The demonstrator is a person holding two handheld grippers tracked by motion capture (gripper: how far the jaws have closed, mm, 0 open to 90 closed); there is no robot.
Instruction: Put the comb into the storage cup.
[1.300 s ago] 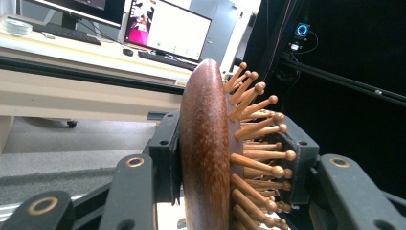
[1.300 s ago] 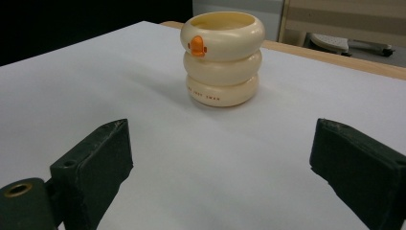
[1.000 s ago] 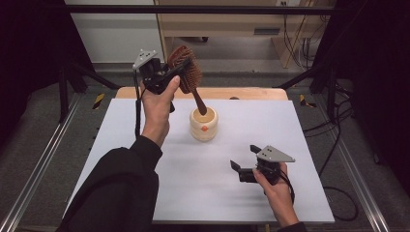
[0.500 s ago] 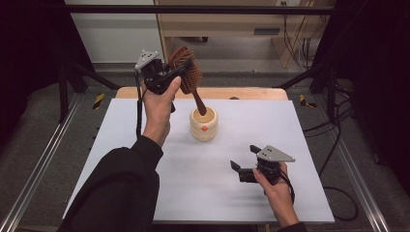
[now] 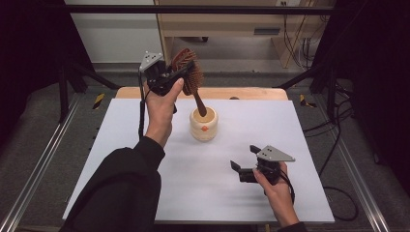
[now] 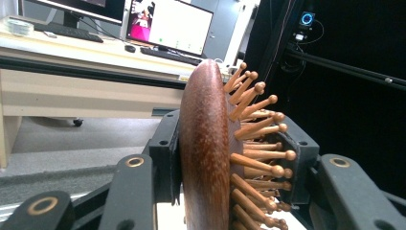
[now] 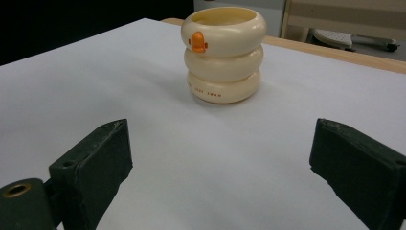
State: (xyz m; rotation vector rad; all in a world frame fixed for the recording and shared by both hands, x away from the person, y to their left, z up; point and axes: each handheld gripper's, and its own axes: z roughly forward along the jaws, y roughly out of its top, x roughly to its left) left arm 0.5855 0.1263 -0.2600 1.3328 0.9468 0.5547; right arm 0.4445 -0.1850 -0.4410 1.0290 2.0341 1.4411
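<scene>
Left tongs (image 5: 180, 73) clamp the hairbrush (image 5: 189, 76) head, handle tip at the cup (image 5: 203, 124) — lower it straight; right tongs (image 5: 245, 162) rest apart.

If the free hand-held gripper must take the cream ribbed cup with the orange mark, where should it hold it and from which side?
Judging by its shape, grip the cream ribbed cup across a groove between its bulging rings, coming level from the right hand-held gripper side. The wooden hairbrush stands over the opening, so the top is blocked.
</scene>
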